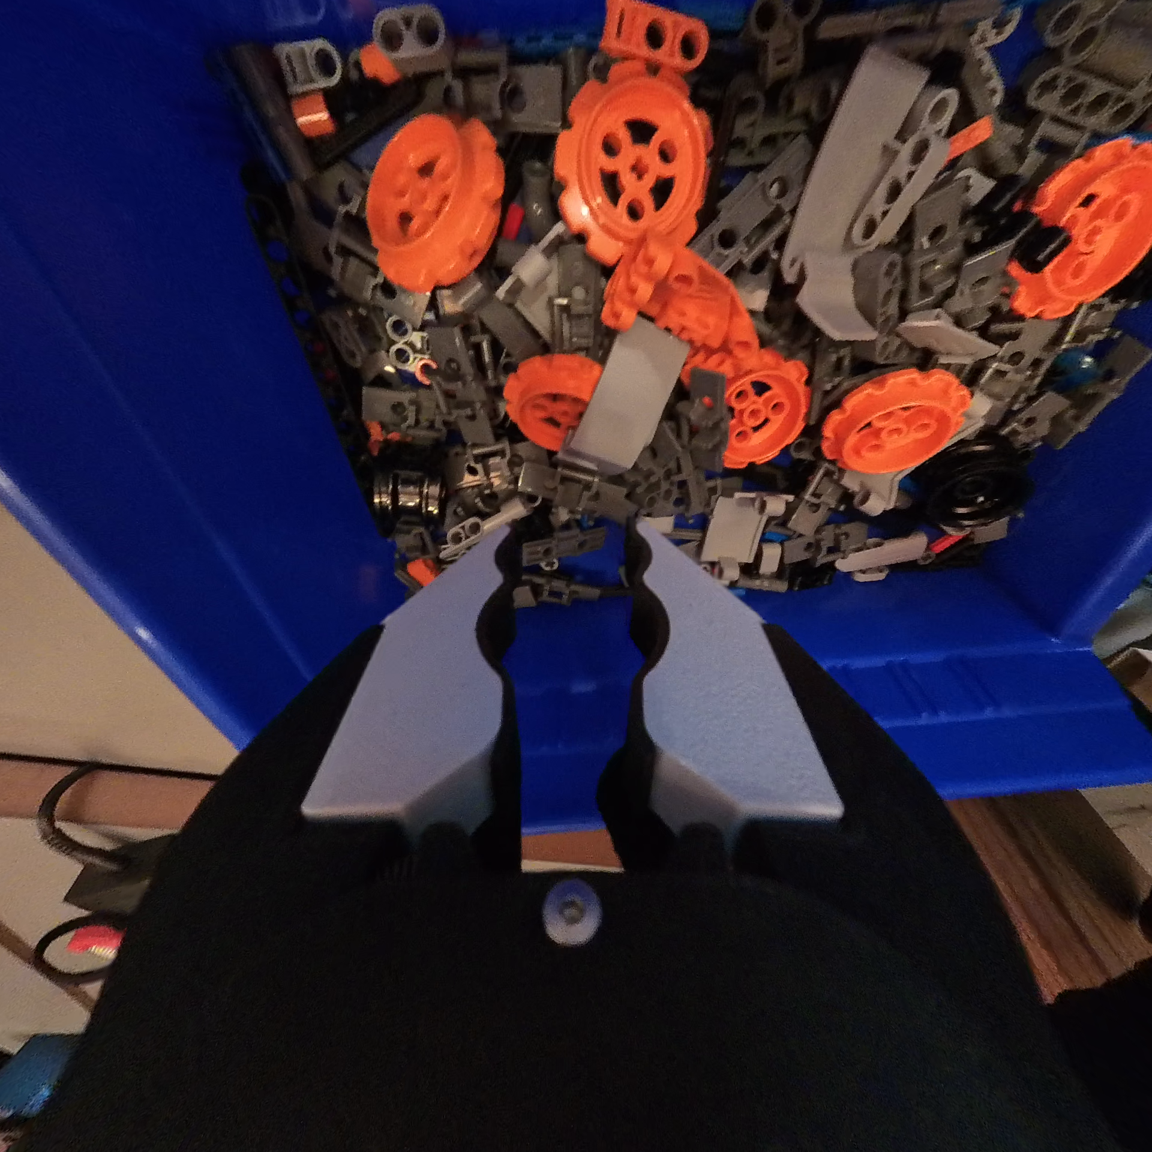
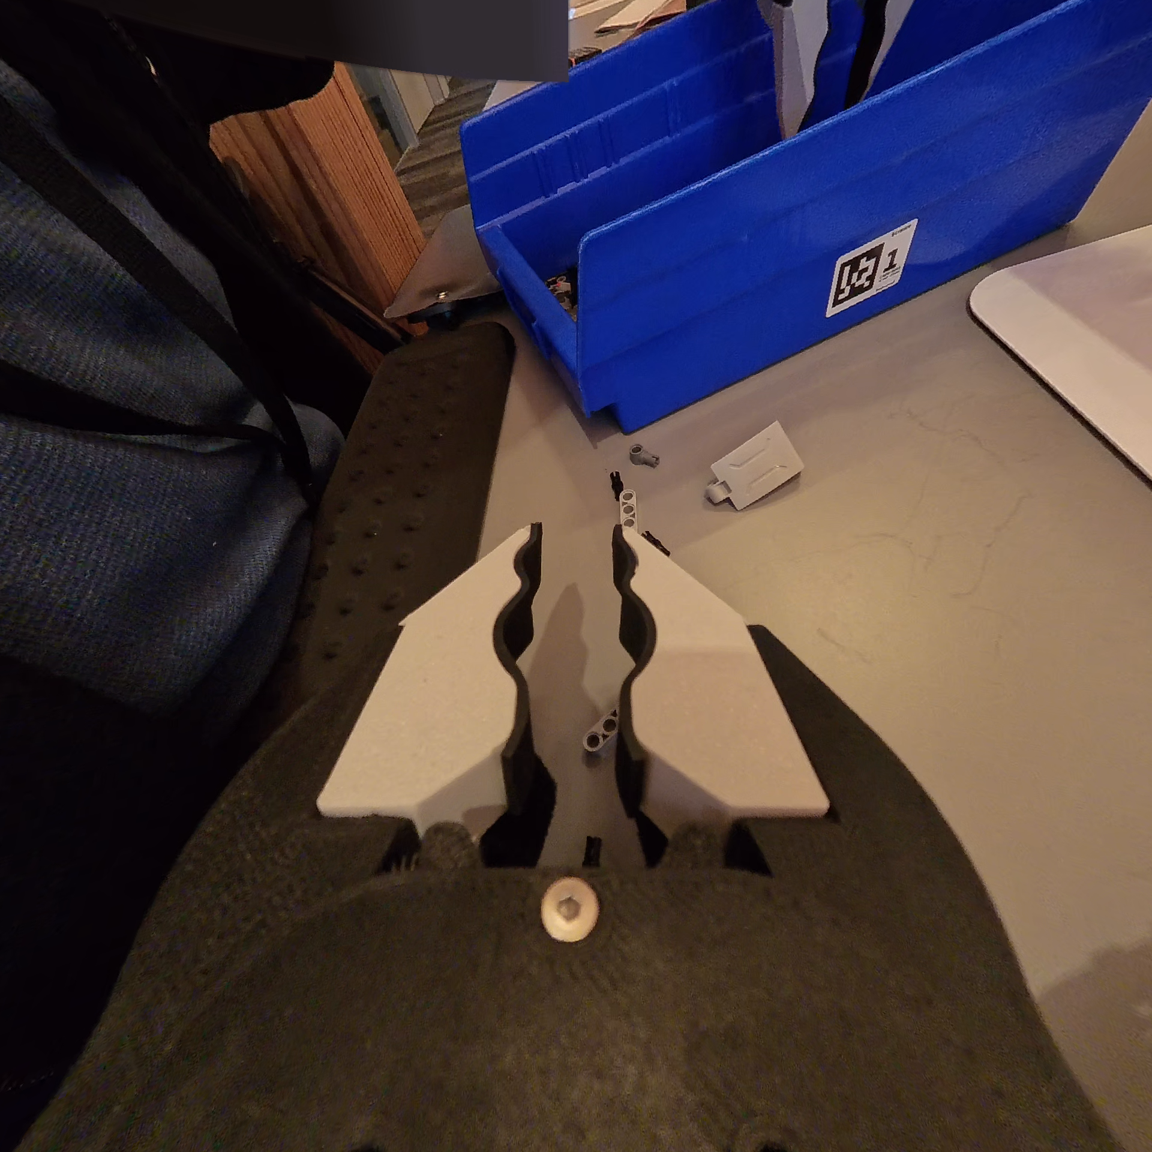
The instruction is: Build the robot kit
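My left gripper (image 1: 570, 530) is open and empty, its tips reaching over the near wall of a blue bin (image 1: 187, 349) full of grey and orange building-toy parts. Several orange toothed wheels (image 1: 633, 165) and a light grey panel (image 1: 629, 399) lie on the pile just beyond the tips. My right gripper (image 2: 576, 530) is open and empty, low over a grey tabletop (image 2: 873, 623). A small grey three-hole beam (image 2: 601, 732) lies on the table between its fingers. A second small beam (image 2: 628, 508) lies just past the right fingertip. The left gripper's fingers (image 2: 792, 81) show inside the bin in the right wrist view.
A grey flat panel piece (image 2: 757, 464), a small grey connector (image 2: 643, 458) and black pins (image 2: 617, 481) lie loose on the table before the blue bin (image 2: 717, 299), which bears a square marker sticker. A white tray's corner (image 2: 1072, 336) is at right. A black perforated pad (image 2: 405, 499) and dark fabric (image 2: 124, 436) lie at left. The tips of one gripper are about 30 cm away from the tips of the other.
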Tool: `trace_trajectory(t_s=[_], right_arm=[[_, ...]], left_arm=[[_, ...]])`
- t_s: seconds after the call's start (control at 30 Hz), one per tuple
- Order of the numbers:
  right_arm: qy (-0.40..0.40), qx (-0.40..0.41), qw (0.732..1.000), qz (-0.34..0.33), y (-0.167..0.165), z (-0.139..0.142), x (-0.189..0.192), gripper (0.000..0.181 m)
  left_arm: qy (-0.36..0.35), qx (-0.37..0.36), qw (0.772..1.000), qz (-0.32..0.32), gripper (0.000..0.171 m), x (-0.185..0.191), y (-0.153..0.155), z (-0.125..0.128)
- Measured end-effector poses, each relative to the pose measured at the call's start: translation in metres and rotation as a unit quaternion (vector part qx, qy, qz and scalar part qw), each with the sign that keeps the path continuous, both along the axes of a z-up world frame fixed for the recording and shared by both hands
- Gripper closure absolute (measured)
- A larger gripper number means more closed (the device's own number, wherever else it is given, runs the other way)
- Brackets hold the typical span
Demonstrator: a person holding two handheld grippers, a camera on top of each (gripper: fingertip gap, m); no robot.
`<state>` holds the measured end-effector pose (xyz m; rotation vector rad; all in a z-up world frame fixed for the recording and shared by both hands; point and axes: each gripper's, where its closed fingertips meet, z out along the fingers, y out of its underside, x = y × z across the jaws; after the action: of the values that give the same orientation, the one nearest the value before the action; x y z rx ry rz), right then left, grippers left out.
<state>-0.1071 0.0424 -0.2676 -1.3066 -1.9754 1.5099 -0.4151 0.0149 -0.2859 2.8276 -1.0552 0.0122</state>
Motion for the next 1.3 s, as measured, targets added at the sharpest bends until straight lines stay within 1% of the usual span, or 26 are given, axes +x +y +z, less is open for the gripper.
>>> trace_trajectory(t_s=[0.2, 0.33, 0.43, 0.47, 0.53, 0.6, 0.63, 0.73, 0.8, 0.87, 0.93, 1.03, 1.17, 1.3], right_arm=[[0.000, -0.001, 1.000, -0.001, 0.001, -0.001, 0.000, 0.161], [-0.001, -0.002, 1.000, -0.002, 0.001, -0.001, 0.000, 0.161], [-0.001, -0.003, 1.000, -0.003, 0.002, -0.001, -0.001, 0.161], [-0.001, -0.004, 1.000, -0.003, 0.002, -0.001, -0.001, 0.161], [-0.001, -0.003, 1.000, -0.004, 0.002, -0.001, -0.001, 0.161], [-0.001, -0.004, 1.000, -0.006, 0.003, -0.001, -0.001, 0.161], [-0.001, -0.004, 1.000, -0.006, 0.003, -0.001, -0.001, 0.161], [0.000, -0.006, 1.000, -0.007, 0.004, -0.001, -0.001, 0.161], [0.000, -0.006, 1.000, -0.008, 0.004, -0.001, -0.001, 0.161], [0.001, -0.006, 1.000, -0.008, 0.004, 0.000, -0.001, 0.161], [0.000, -0.006, 1.000, -0.008, 0.004, -0.001, -0.001, 0.161], [0.001, -0.006, 1.000, -0.008, 0.004, -0.001, -0.001, 0.161], [0.000, -0.006, 1.000, -0.008, 0.004, -0.001, -0.001, 0.161], [0.000, -0.006, 1.000, -0.007, 0.004, -0.001, -0.001, 0.161]], left_arm=[[-0.014, 0.007, 1.000, -0.004, 0.139, 0.004, 0.002, -0.006], [-0.018, -0.004, 1.000, 0.001, 0.137, 0.003, -0.004, -0.010], [0.010, 0.002, 1.000, 0.005, 0.142, -0.009, -0.004, -0.009], [0.007, 0.005, 1.000, 0.008, 0.143, -0.010, -0.004, -0.008], [0.042, 0.024, 0.999, 0.004, 0.151, -0.025, 0.000, -0.003], [0.070, 0.033, 0.997, 0.006, 0.155, -0.038, 0.000, 0.004], [0.089, 0.041, 0.995, 0.009, 0.156, -0.045, 0.001, 0.009], [0.100, 0.068, 0.992, 0.017, 0.158, -0.054, 0.006, 0.021], [0.115, 0.070, 0.991, 0.016, 0.157, -0.062, 0.006, 0.024], [0.107, 0.074, 0.991, 0.012, 0.156, -0.060, 0.006, 0.024], [0.079, 0.075, 0.994, 0.010, 0.154, -0.051, 0.008, 0.021], [0.083, 0.080, 0.993, 0.008, 0.150, -0.050, 0.014, 0.018], [0.047, 0.093, 0.994, 0.007, 0.147, -0.038, 0.024, 0.015], [0.039, 0.087, 0.995, 0.007, 0.139, -0.034, 0.030, 0.003]])
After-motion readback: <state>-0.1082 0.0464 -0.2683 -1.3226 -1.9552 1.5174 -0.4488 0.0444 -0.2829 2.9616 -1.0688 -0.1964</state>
